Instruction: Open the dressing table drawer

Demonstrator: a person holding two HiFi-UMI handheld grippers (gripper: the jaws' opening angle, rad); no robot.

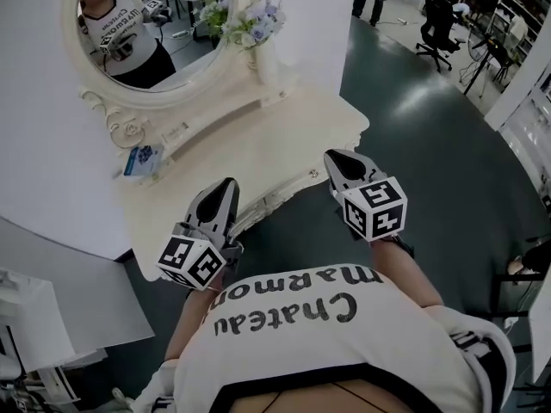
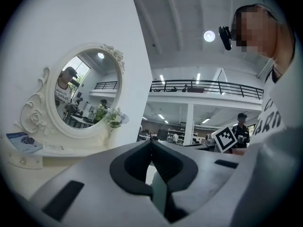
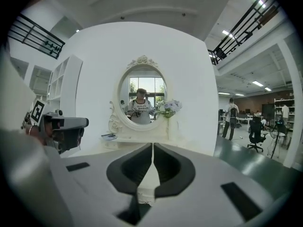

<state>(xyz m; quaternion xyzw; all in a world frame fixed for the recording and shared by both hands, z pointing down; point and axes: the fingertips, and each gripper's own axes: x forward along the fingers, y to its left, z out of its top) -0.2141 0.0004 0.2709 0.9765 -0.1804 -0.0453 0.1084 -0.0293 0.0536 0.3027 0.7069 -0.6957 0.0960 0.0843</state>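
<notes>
L gripper (image 1: pixel 227 184), R gripper (image 1: pixel 332 155): jaws together, empty. Dressing table apron (image 1: pixel 280 194) just ahead, betw. both, long axis crosswise.

Wall: white wall (image 3: pixel 94 70), plain and curved
Floor: dark green floor (image 1: pixel 430 144), glossy
Furniture: black office chair (image 1: pixel 435 28), far side
Light: round ceiling lamp (image 2: pixel 209 36), lit

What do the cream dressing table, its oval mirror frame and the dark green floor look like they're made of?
Cream dressing table: probably painted wood, matt; the carved scalloped edge suggests it, though moulded resin is possible.
Oval mirror frame: same cream finish with raised scrolls and roses; wood or resin, unclear.
Dark green floor: smooth glossy coating, perhaps epoxy; it reflects bright light patches.
</notes>
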